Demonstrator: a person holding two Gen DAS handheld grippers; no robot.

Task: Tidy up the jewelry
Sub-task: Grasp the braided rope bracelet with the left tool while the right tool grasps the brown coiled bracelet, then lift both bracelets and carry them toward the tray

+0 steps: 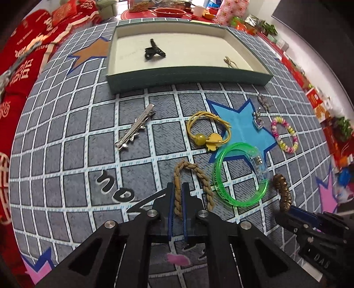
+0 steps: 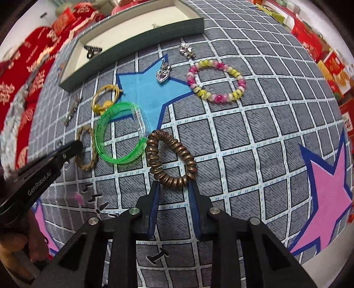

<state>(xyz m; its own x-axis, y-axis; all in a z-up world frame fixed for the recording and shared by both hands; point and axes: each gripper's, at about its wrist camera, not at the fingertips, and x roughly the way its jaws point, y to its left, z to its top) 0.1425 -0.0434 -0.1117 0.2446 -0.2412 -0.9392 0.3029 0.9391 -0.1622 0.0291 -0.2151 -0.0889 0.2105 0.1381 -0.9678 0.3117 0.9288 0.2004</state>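
Observation:
My left gripper [image 1: 177,188] is shut on the near side of a tan braided bracelet [image 1: 204,179] that lies on the grey grid mat. My right gripper [image 2: 174,186] is closed around the near end of a brown coil hair tie [image 2: 172,155]. A green plastic bangle [image 1: 239,175] lies between the two. A yellow hair tie [image 1: 208,130], a silver hair clip [image 1: 135,128], a pink and yellow bead bracelet [image 2: 215,80] and silver charms [image 2: 163,72] lie further out. A green tray [image 1: 188,77] at the back holds a black claw clip [image 1: 153,51] and a small clip [image 1: 230,62].
Red cushions [image 1: 26,55] lie to the left of the mat. Red boxes and packages [image 2: 331,64] line the right edge. A red table with bowls [image 1: 168,11] stands behind the tray.

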